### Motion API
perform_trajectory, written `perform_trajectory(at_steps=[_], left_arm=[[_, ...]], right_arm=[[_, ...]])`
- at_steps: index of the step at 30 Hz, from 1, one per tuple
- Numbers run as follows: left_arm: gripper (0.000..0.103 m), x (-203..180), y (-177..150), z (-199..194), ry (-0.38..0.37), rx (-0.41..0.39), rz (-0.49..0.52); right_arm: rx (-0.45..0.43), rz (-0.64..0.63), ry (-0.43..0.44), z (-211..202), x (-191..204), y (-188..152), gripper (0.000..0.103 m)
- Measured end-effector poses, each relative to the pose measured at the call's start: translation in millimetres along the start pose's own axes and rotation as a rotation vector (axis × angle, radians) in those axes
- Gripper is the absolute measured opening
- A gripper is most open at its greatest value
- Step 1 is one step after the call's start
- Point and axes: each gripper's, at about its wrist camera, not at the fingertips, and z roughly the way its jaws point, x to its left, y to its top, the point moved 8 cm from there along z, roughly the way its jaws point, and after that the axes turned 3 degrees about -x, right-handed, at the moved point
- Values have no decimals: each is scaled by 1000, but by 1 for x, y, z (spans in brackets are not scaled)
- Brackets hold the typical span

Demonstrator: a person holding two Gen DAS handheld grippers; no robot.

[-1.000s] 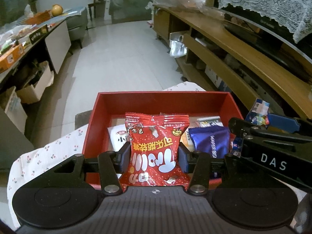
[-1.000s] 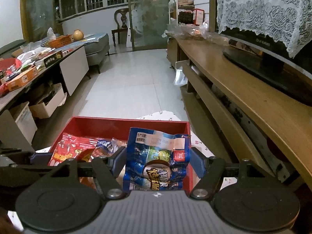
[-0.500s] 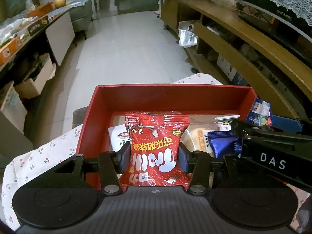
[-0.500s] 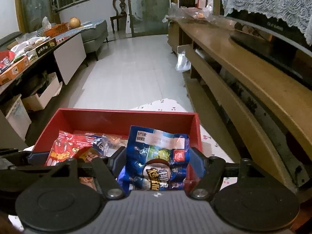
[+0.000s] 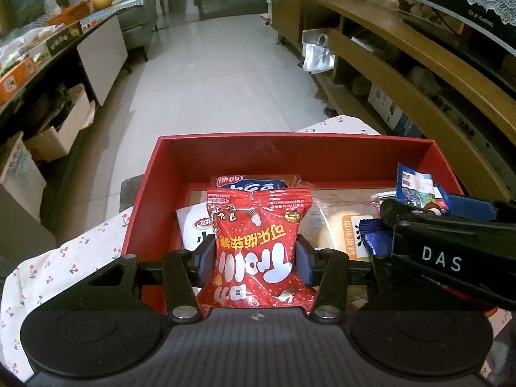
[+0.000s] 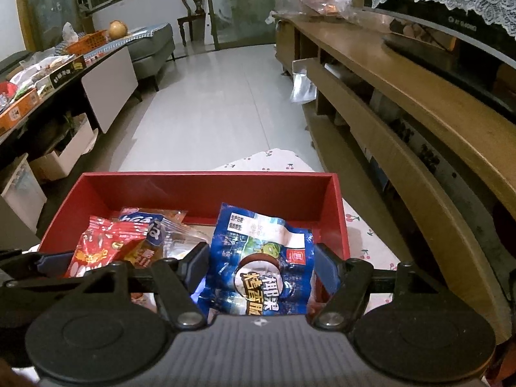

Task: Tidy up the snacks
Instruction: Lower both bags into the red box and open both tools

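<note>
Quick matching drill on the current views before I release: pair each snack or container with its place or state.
Things:
1. red packet
2. blue packet
3. red box
4. white packet

States:
A. lying in the box, left of the red packet
B. clamped in the right tool
C. on the cherry-print cloth, open-topped
D. clamped in the left tool

Pairs: 1-D, 2-B, 3-C, 4-A

Red box [image 5: 322, 158] floor largely under snacks
</note>
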Motion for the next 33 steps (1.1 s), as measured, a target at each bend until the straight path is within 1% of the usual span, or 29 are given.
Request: perform_trajectory(at_steps=[5,15,21,28,33], left_arm=[[59,0,0,0,0,1,-2],[70,4,0,-5,14,2,-4],[75,5,2,-12,6,-10,-12],[76,5,3,-20,5,-27,-13],[82,8,3,-26,0,-41,-31]], right_arm=[[7,5,1,2,-2,-2,76],[16,-10,-14,2,-1,-3,77],[23,-12,-13,-2,-1,-3,79],[27,-24,-15,-6,0,-4,79],[22,-18,-4,-13,-1,-2,79]])
